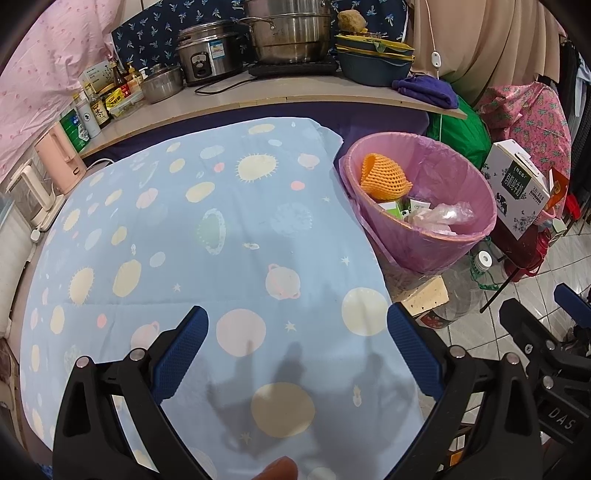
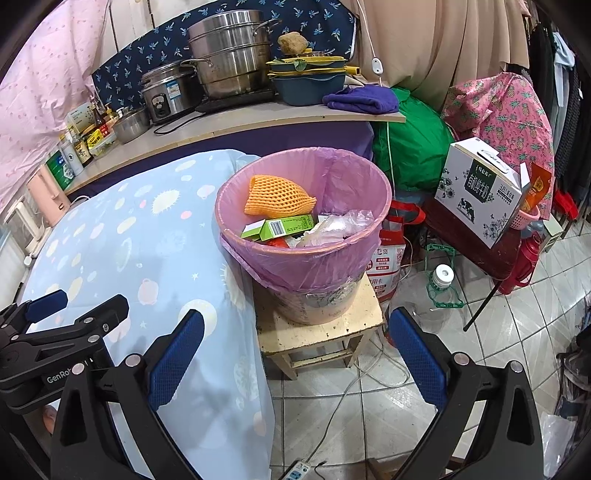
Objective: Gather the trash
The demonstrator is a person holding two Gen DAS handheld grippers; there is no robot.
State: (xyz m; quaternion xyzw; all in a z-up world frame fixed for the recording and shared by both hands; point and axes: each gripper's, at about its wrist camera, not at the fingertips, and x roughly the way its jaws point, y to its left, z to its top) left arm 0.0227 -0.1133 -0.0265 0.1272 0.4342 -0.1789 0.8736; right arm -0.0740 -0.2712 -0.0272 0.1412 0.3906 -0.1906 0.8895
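Observation:
A trash bin (image 1: 436, 251) lined with a pink bag stands on a small wooden stool (image 2: 332, 332) at the table's right edge. The bin (image 2: 314, 273) holds an orange foam fruit net (image 2: 277, 195), green boxes (image 2: 277, 227) and crumpled clear plastic (image 2: 340, 225). The net also shows in the left wrist view (image 1: 384, 177). My left gripper (image 1: 297, 328) is open and empty above the light-blue planet-print tablecloth (image 1: 207, 236). My right gripper (image 2: 295, 330) is open and empty, hovering in front of the bin over the stool. The left gripper also appears at the right wrist view's left edge (image 2: 77, 302).
A shelf behind the table carries steel pots (image 1: 288, 33), a rice cooker (image 1: 207, 55), bottles (image 1: 96, 107) and a purple cloth (image 1: 424, 88). A milk carton box (image 2: 480, 195), a green bag (image 2: 410, 151), a clear jug (image 2: 439, 288) and floor cables (image 2: 347, 398) crowd the tiled floor at the right.

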